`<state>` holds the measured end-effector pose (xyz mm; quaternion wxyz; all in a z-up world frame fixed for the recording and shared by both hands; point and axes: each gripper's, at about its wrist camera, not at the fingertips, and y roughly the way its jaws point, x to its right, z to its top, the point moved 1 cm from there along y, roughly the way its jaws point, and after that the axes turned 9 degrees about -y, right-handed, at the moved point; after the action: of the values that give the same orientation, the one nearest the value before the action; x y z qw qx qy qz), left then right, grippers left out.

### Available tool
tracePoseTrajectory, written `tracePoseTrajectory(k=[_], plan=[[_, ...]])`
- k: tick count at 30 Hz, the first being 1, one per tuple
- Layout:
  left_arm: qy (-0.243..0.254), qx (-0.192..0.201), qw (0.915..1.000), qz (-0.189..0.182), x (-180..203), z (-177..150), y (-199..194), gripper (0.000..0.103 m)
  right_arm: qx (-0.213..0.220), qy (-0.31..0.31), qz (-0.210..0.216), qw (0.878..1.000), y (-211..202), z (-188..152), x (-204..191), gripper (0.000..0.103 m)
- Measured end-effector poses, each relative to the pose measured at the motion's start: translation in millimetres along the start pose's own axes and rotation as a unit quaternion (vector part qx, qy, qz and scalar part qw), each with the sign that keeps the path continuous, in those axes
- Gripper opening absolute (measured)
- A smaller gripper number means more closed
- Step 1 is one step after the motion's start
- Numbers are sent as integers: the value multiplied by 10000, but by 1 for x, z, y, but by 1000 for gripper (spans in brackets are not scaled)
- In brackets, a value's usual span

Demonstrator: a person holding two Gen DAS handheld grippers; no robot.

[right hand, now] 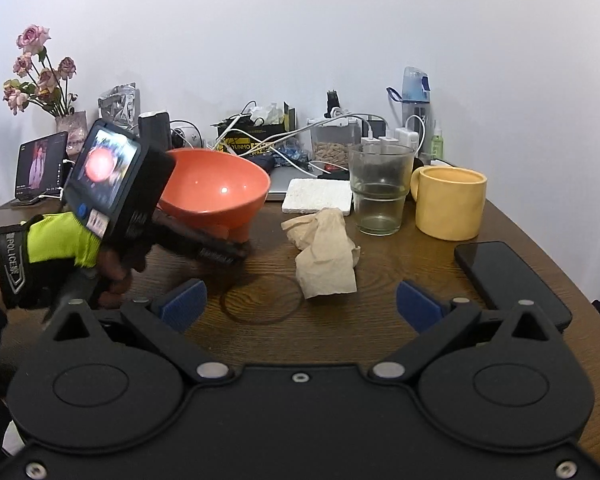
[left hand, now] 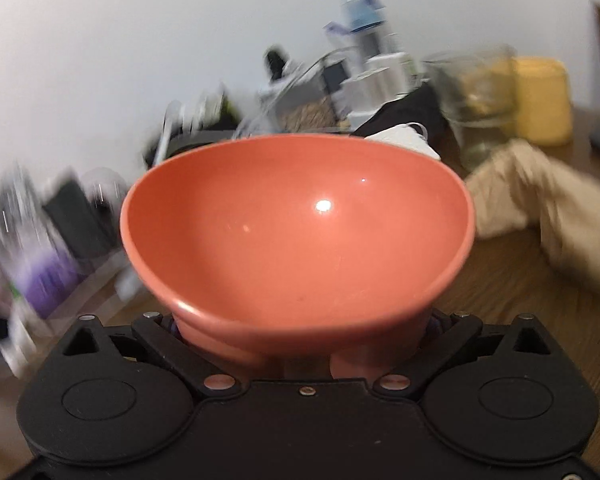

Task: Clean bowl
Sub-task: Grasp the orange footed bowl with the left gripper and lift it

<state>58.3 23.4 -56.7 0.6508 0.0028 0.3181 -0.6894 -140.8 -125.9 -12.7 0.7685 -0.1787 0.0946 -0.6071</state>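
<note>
1. Left gripper (right hand: 236, 246): clamped on the foot of the orange bowl (left hand: 300, 236), bowl tilted, lifted off the wooden table (right hand: 412, 264), mouth facing back toward the camera.
2. Right gripper (right hand: 300, 304): spread wide, blue pads (right hand: 184, 300) apart, nothing between them.
3. Just ahead of the right gripper: crumpled brown paper towel (right hand: 326, 258) lying flat.
4. Beyond the towel: empty glass (right hand: 380, 196), yellow mug (right hand: 450, 202), white sponge (right hand: 318, 194).
5. Right of the right gripper: black phone (right hand: 508, 280).

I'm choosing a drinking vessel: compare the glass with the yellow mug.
The glass is clear and stepped, with no visible handle; the yellow mug is opaque, straight-sided, with a handle on its left. The glass looks taller and narrower, the mug squatter. Both stand upright, side by side on the wooden table.
</note>
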Motion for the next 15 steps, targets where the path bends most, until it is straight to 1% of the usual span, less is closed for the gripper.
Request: tracePoseTrajectory(k=[3,4,5,7,9,11,15], plan=[[494,332,9982,23,1,-5,-12,98,84,28,-104,9999,-2,-1,0,102],[774,497,9957,59,2,-9,-17,98,126,27,-140,9998,-2,-1,0,102],[945,619,9936,56,2,-11,-20,98,167,24,-159,9997,-3,-1,0,102],[1435,862,9859,66,1,-16,-30,98,233,-16,-195,9995,-4,0,-1,102],[1598,1017,9819,89,2,-20,-33,98,294,-104,-245,9992,-5,1,-4,102],[1854,1258,9745,98,1,-27,-38,98,318,-184,-269,9990,-4,1,-6,102],[2338,1825,9545,312,5,-41,-49,98,323,-323,-272,9986,-3,0,-9,102]])
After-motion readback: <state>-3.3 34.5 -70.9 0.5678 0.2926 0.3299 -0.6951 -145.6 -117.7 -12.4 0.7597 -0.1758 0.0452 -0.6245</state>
